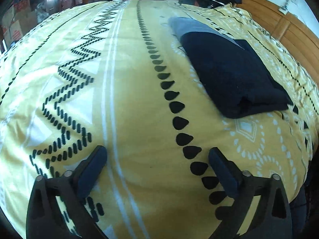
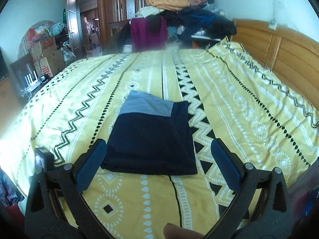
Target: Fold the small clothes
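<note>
Now, folded flat.
My left gripper [image 1: 157,159] and right gripper [image 2: 158,152] gape wide, empty, clear of the navy garment [image 2: 151,137].

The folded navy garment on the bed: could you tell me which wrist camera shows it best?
The right wrist view: the folded navy garment lies centred ahead of the open right gripper, its grey panel visible. The left wrist view shows it off to the right, obliquely, beyond the open left gripper.
</note>
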### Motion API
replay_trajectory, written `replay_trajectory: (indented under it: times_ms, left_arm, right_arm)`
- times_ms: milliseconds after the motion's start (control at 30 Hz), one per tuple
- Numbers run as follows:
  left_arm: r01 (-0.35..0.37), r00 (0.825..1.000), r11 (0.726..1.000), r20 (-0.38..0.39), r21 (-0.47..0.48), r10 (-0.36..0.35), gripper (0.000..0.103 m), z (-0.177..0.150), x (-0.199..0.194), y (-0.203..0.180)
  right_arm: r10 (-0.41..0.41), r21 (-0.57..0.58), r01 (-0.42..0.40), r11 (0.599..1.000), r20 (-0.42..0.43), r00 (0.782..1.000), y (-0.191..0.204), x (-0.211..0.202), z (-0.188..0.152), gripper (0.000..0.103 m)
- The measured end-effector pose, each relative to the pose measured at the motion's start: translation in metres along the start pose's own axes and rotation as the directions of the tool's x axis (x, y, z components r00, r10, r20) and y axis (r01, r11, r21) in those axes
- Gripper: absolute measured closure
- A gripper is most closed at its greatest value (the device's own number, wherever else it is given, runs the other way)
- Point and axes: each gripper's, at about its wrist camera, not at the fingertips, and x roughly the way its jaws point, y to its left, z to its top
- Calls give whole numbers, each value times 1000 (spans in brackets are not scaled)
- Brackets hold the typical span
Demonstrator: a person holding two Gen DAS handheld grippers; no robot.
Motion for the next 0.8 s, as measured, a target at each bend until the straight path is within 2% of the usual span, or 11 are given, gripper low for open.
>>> replay_trajectory:
  times_ms: [67, 300, 800]
  left_arm:
    - [-17, 1000, 1000, 5, 24, 17, 0, -2, 3, -3]
    - [-6, 1000, 1000, 20, 15, 5, 0, -3, 3, -2]
    - [-42, 999, 998, 22, 39, 41, 0, -5, 6, -9]
  right_arm:
    - [0, -5, 0, 1000, 21, 1000, 1, -9, 2, 0]
    - [-32, 2, 32, 999, 70, 997, -2, -30, -5, 0]
    - [-9, 26, 9, 1000, -11, 1000, 3, -30, -30, 0]
